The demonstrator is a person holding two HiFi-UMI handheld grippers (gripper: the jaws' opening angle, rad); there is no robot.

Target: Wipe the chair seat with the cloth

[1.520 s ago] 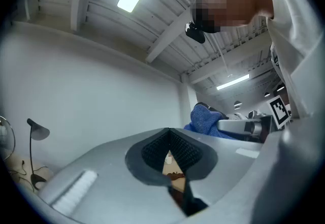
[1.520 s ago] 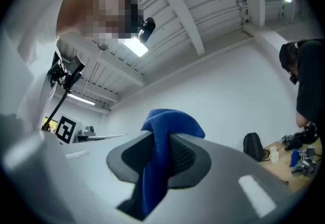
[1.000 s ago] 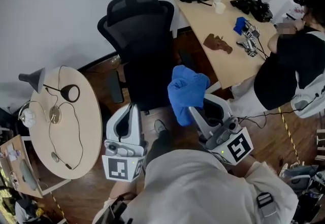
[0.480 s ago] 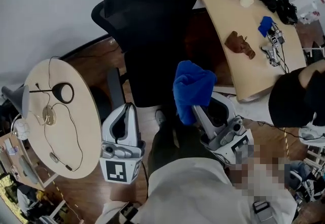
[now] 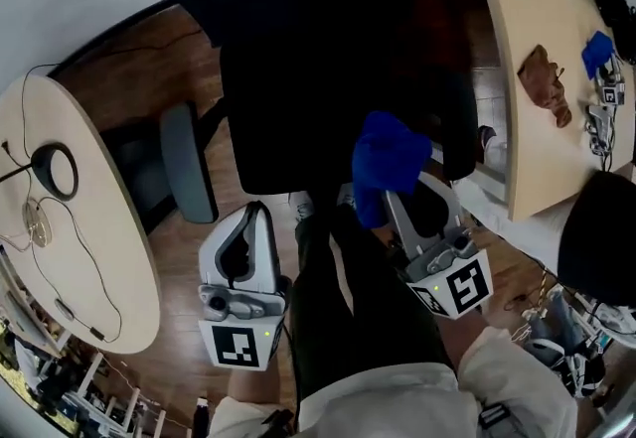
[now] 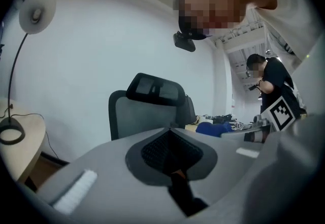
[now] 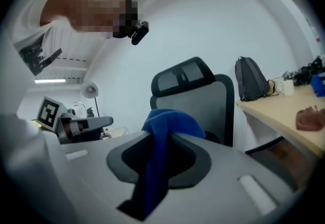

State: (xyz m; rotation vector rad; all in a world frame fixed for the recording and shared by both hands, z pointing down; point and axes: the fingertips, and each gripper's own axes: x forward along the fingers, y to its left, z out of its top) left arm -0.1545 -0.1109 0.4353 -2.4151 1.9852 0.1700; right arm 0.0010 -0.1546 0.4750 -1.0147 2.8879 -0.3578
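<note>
Right hand-held gripper [image 7: 152,164] pinching blue cloth [image 5: 388,160], over chair seat [image 5: 298,118] only in head view; left hand-held gripper [image 6: 170,134] pressed together.

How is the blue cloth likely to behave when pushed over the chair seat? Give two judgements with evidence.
Probably floppy: the blue cloth bunches and droops over the right gripper pinching it. Likely light, since one pinched fold carries it. It may crumple on the chair seat.

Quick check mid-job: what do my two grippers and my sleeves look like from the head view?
The left gripper and right gripper are matching light grey wedge-shaped shells, dark inside the tongs. Each carries a white cube printed with black square markers. No cables show on either. The sleeves are pale cream.
</note>
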